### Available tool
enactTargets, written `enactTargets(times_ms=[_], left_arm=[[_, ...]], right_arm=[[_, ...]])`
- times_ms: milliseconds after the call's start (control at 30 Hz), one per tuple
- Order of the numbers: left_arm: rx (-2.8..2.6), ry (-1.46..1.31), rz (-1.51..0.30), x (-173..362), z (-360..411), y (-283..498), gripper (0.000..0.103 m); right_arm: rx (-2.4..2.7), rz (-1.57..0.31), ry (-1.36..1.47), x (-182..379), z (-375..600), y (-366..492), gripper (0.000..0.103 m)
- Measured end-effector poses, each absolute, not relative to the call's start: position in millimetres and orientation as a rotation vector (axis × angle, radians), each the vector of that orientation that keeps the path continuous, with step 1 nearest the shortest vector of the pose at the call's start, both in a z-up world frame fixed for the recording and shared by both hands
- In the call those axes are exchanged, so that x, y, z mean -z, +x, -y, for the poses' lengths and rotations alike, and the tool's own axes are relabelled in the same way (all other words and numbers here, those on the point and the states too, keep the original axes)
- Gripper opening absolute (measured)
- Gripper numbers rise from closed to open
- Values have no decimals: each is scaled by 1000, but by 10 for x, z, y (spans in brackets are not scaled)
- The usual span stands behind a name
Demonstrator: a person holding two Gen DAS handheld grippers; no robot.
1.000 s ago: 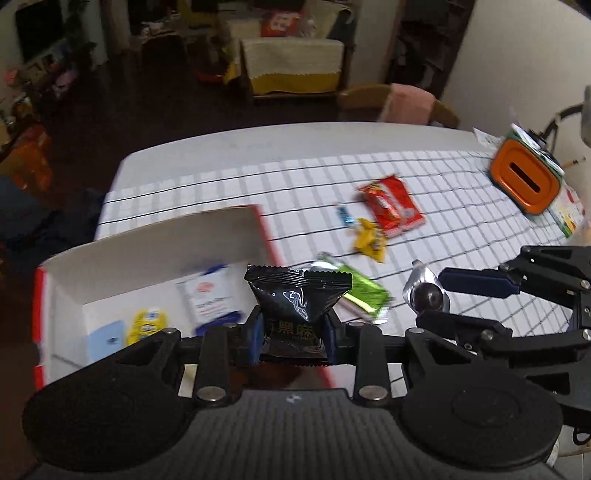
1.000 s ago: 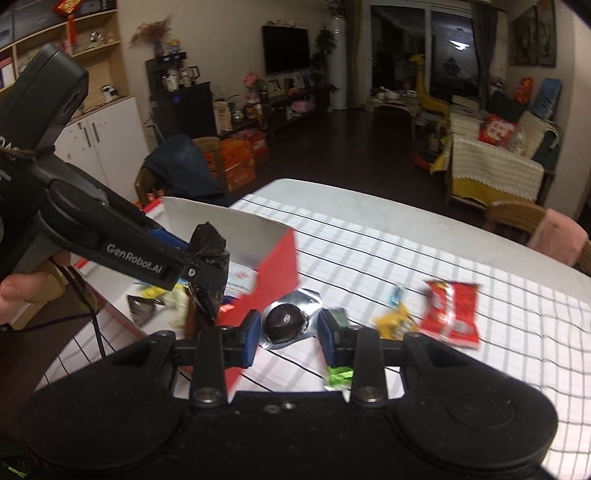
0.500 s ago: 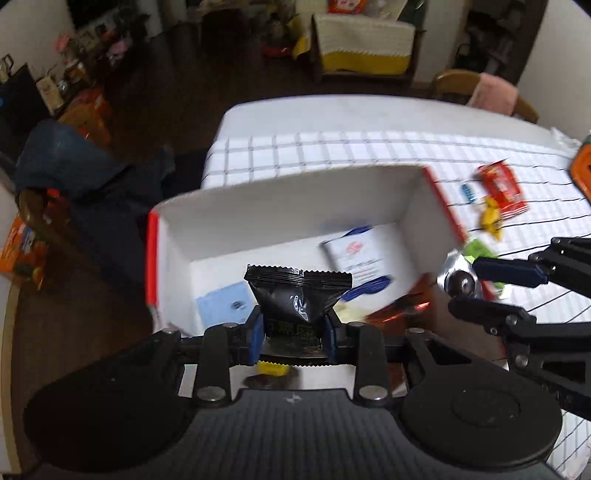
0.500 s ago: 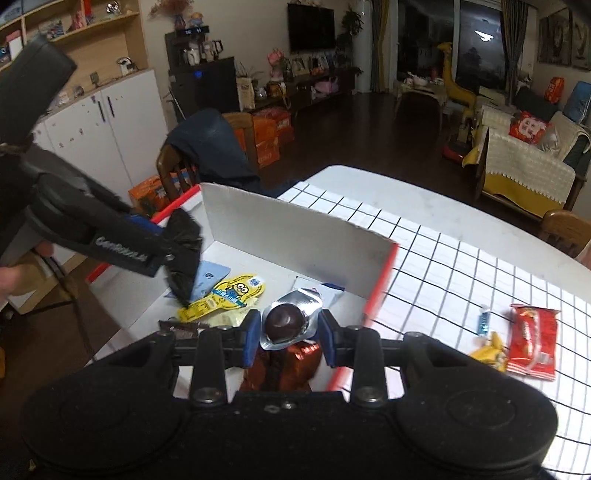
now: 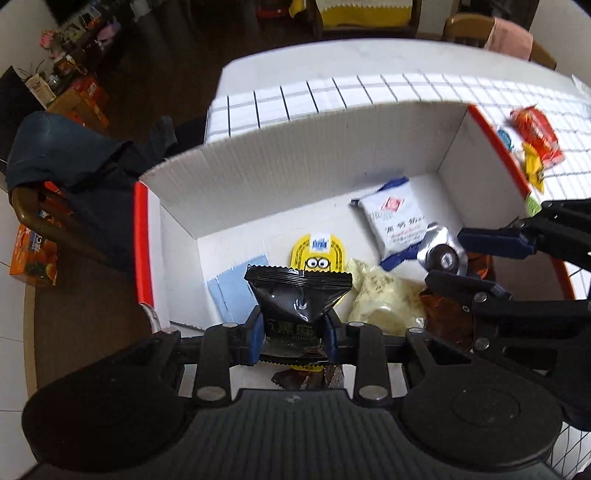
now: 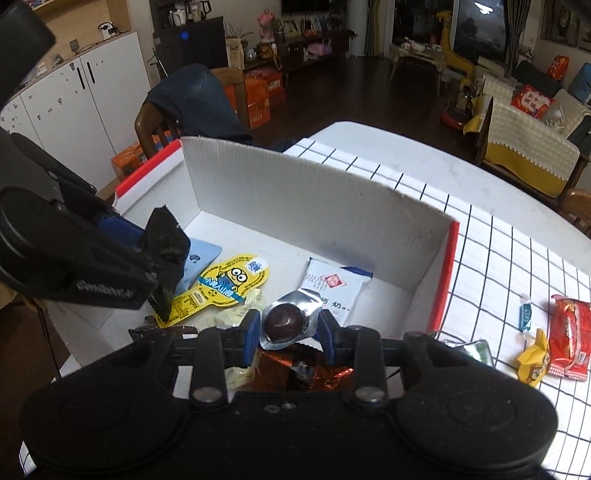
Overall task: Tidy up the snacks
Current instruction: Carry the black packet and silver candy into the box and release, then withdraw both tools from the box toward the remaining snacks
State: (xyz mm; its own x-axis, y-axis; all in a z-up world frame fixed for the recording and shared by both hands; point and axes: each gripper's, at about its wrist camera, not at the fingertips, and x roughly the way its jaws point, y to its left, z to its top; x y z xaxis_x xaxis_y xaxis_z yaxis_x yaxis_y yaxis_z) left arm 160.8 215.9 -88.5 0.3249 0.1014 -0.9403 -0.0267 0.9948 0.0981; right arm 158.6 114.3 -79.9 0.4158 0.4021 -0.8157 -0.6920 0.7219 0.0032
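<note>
Home, open living/dining room. Right wrist view: sofa (image 6: 532, 147) with cream-and-yellow knitted throw and red cushion (image 6: 530, 100), dark TV cabinet (image 6: 295, 44) with framed photos and flowers, white sideboard cupboards (image 6: 74, 103) with small appliances on top, yellow giraffe toy (image 6: 458, 55), dark wood floor. Wooden dining chair (image 6: 147, 125) with a dark jacket (image 6: 195, 99) draped over it, orange drink cartons (image 6: 262, 96) on the floor behind. Dining table (image 6: 498, 258) under a white grid-check tablecloth. Night outside the balcony glass (image 6: 476, 22).

Several snack packets (image 5: 397, 221) lie in the box (image 5: 295, 155); others (image 6: 565, 336) lie on the table (image 6: 517, 266) right of it.
</note>
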Motion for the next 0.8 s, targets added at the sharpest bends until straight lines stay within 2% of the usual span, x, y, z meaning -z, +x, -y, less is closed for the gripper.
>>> enactTargets(times_ms=[333,400,467,667,767,800], left_arm=[[-71,63,-1231,883,-2138,1599,32],[-65,55,-1224,859,-2130,1575,37],[-63,47,-1207,821,-2124,1539,50],[-44,44,-1149,652,-2067,1384,58],[-39,41,-1108,532,-2031,1295,61],[-36,38,-1093,487,-2018,1266,61]], right_arm=[[-691,-928,-325,768,-1094,1557,34],[-694,-927,-312,745,-1074,1540,34],[-688,-928,-301,716,-1040,1518,35],[-686,-915,-240,589,-930,1440,38],[-692,-892,-220,483,-860,1360,43],[-693,-884,-216,453,-831,1329,48]])
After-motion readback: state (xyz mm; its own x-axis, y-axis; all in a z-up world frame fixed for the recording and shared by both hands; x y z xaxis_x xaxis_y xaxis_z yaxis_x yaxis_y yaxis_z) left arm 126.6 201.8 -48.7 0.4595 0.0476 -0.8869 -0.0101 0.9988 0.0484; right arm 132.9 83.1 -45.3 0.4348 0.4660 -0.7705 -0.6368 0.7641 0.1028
